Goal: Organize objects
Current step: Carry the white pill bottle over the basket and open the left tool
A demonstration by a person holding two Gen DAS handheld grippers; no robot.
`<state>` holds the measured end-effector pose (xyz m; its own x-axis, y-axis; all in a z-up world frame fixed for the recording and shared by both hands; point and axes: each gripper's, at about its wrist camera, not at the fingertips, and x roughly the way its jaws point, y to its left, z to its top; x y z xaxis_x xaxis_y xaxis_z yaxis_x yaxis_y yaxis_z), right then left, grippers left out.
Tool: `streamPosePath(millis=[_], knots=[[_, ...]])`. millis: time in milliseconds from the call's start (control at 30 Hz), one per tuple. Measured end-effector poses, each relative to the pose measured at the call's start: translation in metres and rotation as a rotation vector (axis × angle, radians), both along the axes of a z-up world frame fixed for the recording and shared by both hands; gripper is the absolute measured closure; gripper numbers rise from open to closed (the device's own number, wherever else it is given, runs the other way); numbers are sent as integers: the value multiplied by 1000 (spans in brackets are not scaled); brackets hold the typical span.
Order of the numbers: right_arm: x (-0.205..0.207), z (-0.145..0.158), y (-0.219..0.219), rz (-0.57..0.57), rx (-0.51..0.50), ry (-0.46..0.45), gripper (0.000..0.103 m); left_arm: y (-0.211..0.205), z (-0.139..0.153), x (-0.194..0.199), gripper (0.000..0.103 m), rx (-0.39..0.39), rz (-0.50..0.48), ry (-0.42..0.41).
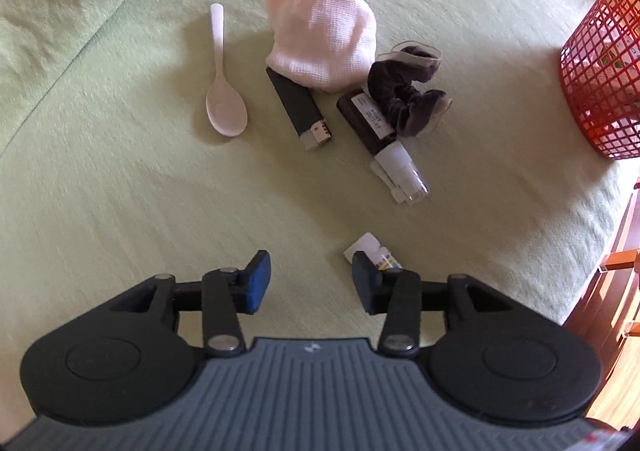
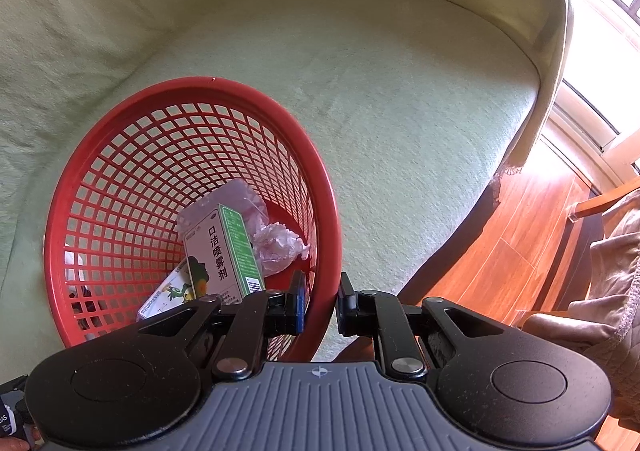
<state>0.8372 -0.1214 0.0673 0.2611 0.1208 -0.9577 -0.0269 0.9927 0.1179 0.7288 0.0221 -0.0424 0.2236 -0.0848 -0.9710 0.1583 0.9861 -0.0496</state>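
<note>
Left gripper (image 1: 311, 281) points down over the green sofa cover (image 1: 120, 191), jaws partly apart with nothing between the pads; a small white packet (image 1: 370, 249) lies on the cover just beyond its right finger, partly hidden by that finger. Landmark for all places: the red basket (image 2: 120, 155). Right gripper (image 2: 321, 301) is clamped on the basket's rim, one finger inside the wall, one outside, pads pressed close on the plastic; basket stands tilted on the cover near the sofa's front edge, wooden floor (image 2: 520, 243) beyond it.

Inside the basket: a green-and-white carton (image 2: 224, 247) with printed characters, leaning upright; a flat printed packet (image 2: 168, 295) beneath it; crumpled clear plastic (image 2: 276, 247) beside the carton, toward the gripped side of the rim.

Outside the basket, well apart from it in the left wrist view: dark scrunchie (image 1: 408, 91) nearest to the basket; dark spray bottle (image 1: 372, 119) with clear cap lying flat, touching the scrunchie; pink knitted cloth (image 1: 320, 39) bunched farther off, touching the scrunchie; black lighter (image 1: 298, 107) lying flat with one end under the cloth's edge; white plastic spoon (image 1: 224, 99) farthest from the basket, bowl up, touching nothing.
</note>
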Motion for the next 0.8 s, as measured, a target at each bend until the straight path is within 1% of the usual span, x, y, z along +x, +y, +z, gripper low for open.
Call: streamPosePath(millis=[167, 300, 367, 400, 467, 500, 533, 567, 600, 633, 700, 800], knots=[[-1, -1, -2, -7, 7, 2, 92, -1, -3, -9, 60, -97, 84, 50], [0, 0, -3, -5, 10, 3, 92, -8, -11, -7, 61, -163, 163, 79], [1, 0, -3, -2, 9, 3, 92, -9, -18, -4, 63, -192, 220, 93], [1, 0, -3, -3, 9, 3, 92, -8, -23, -3, 66, -204, 253, 101], [0, 0, -3, -4, 8, 2, 92, -6, -33, 0, 68, -217, 314, 128], [0, 0, -3, -6, 7, 2, 92, -5, -39, 1, 70, -225, 344, 143], [0, -1, -3, -7, 6, 1, 92, -5, -42, 1, 71, -234, 368, 143], [0, -1, -2, -7, 6, 1, 92, -6, -43, 1, 71, -241, 378, 135], [0, -1, -2, -8, 5, 1, 92, -9, -43, 2, 73, -230, 376, 130], [0, -1, -2, -9, 5, 1, 92, -12, -44, 3, 80, -210, 366, 124], [0, -1, -3, -10, 5, 0, 92, -14, -43, 3, 81, -204, 353, 119], [0, -1, -2, -11, 5, 0, 92, -13, -40, 1, 81, -216, 342, 126]])
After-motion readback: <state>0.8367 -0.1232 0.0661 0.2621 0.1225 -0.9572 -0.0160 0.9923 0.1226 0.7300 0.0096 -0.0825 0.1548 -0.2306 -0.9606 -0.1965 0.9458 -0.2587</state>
